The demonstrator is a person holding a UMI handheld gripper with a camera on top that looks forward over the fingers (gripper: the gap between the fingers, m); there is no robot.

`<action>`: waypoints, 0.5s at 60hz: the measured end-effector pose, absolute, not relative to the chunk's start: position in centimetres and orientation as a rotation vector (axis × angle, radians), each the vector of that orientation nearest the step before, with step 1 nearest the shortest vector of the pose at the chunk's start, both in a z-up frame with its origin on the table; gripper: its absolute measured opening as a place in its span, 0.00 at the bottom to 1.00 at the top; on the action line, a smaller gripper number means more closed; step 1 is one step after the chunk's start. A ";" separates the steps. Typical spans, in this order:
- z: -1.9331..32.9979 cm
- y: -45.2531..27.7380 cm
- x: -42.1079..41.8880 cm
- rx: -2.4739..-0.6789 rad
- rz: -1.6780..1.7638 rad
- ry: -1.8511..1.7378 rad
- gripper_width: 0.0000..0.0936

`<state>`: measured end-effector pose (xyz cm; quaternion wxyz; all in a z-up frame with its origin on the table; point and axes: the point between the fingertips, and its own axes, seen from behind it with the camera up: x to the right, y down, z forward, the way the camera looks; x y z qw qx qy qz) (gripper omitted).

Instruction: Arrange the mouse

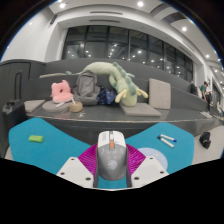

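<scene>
Office-like room, blue mat (45, 135) underneath; gripper (112, 163) fingers clamped on smooth rounded grey mouse (111, 152), no readable writing.

Grey mouse (111, 154), magenta pads (92, 160), turquoise mat (45, 135).

Grey-white computer mouse (111, 152): rear end hidden between the gripper (111, 172) fingers, pad contact unclear. White round disc (150, 157) half covered by right finger. Small pen-like object (167, 140) on teal mat (60, 138) too small to identify.
</scene>
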<state>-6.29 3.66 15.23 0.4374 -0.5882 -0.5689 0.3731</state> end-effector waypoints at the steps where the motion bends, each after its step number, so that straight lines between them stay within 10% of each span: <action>1: 15.3 5.2 -6.8 -1.466 0.913 -1.400 0.39; 30: -1.0 23.1 -13.3 -1.810 0.860 -1.381 0.47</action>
